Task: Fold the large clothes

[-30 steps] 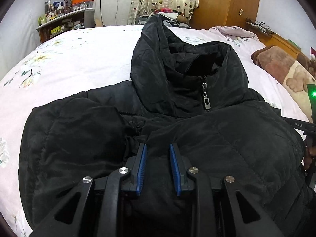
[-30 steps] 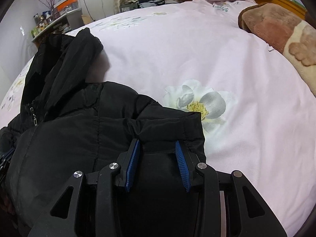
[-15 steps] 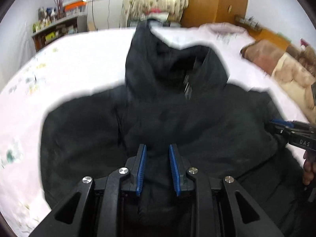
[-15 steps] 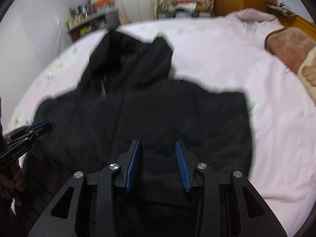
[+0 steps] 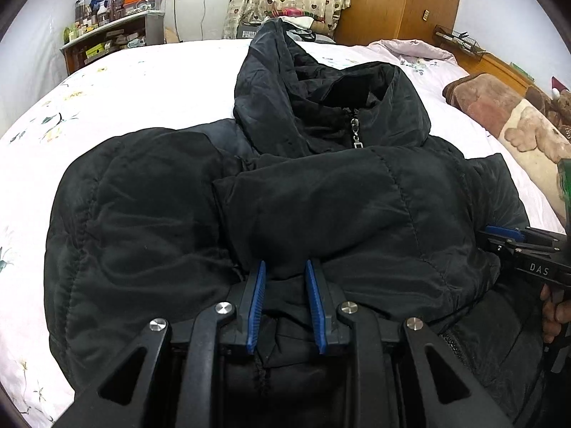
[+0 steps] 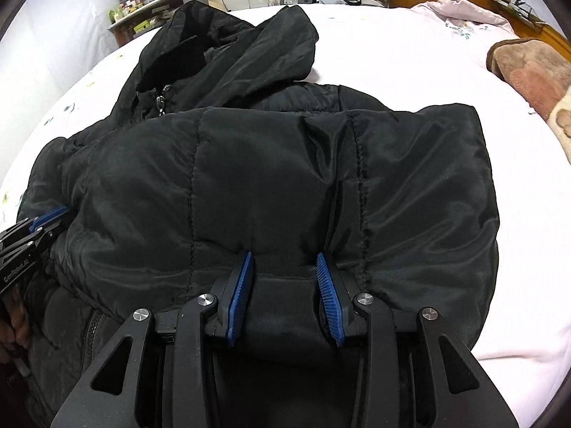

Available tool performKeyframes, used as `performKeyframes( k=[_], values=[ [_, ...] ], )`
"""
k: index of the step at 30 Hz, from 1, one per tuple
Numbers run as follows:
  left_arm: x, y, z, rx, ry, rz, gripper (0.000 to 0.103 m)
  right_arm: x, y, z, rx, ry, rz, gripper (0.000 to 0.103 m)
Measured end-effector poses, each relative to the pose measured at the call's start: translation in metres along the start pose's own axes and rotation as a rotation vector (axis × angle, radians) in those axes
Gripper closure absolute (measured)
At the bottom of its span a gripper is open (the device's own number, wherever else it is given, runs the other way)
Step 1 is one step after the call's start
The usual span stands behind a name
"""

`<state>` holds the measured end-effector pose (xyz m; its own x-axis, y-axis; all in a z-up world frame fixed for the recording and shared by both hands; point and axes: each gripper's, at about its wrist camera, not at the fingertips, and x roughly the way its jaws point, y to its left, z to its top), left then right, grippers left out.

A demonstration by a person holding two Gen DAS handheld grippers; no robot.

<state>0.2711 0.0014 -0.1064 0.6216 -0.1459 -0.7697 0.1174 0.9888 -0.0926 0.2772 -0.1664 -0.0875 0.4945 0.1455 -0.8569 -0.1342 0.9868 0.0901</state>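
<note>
A black hooded puffer jacket (image 5: 321, 207) (image 6: 267, 178) lies front up on a pale floral bed (image 5: 160, 82), its hood (image 5: 285, 89) pointing away and its zip pull (image 5: 357, 135) at the collar. A quilted sleeve lies folded across the chest. My left gripper (image 5: 284, 267) is shut on dark jacket fabric at the near edge of that fold. My right gripper (image 6: 284, 256) is shut on the sleeve's ribbed cuff. Each gripper shows at the edge of the other's view: the right gripper (image 5: 503, 233) at the jacket's right side, the left gripper (image 6: 46, 219) at its left.
A brown plush blanket (image 5: 499, 114) (image 6: 531, 71) lies along the bed's right side, and a crumpled pink quilt (image 5: 417, 50) at the far end. Beyond the bed stand a cluttered shelf (image 5: 107, 35) and a wooden wardrobe (image 5: 403, 0). A person's hand (image 5: 555, 317) grips the right handle.
My right gripper has swung left with the cuff, bringing the sleeve from the open bed over the jacket's chest. The left gripper has kept its hold and barely shifted.
</note>
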Motion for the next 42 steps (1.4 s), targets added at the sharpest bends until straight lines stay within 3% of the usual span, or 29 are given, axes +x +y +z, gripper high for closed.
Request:
performKeyframes(
  k=[7,10,14,17,20,29,35,42],
  values=[
    [-0.012,-0.002,0.012,0.006,0.029,0.005,0.077,-0.009,0.003,0.009,0.016,0.013,-0.025,0.065],
    [-0.035,0.002,0.024,0.001,-0.011,-0.021,0.077,-0.035,0.014,0.021,0.025,-0.043,-0.021,0.065],
    [-0.041,0.017,0.043,-0.011,-0.061,0.017,0.077,-0.054,0.036,0.042,0.014,-0.124,0.043,0.065],
    [-0.017,0.032,0.043,-0.059,-0.003,0.044,0.077,-0.035,0.060,0.053,-0.024,-0.088,0.080,0.065],
    [-0.002,0.033,0.036,-0.046,0.011,0.049,0.077,0.001,0.080,0.055,-0.070,-0.019,0.058,0.065],
    [0.002,0.027,0.036,-0.044,0.023,0.056,0.077,0.023,0.080,0.060,-0.060,0.018,0.056,0.065],
    [-0.024,0.024,0.039,-0.060,0.031,0.070,0.077,-0.009,0.071,0.056,-0.026,-0.025,0.069,0.065],
    [-0.059,0.014,0.047,-0.032,-0.025,0.044,0.077,-0.045,0.063,0.054,-0.025,-0.088,0.081,0.064]
  ],
)
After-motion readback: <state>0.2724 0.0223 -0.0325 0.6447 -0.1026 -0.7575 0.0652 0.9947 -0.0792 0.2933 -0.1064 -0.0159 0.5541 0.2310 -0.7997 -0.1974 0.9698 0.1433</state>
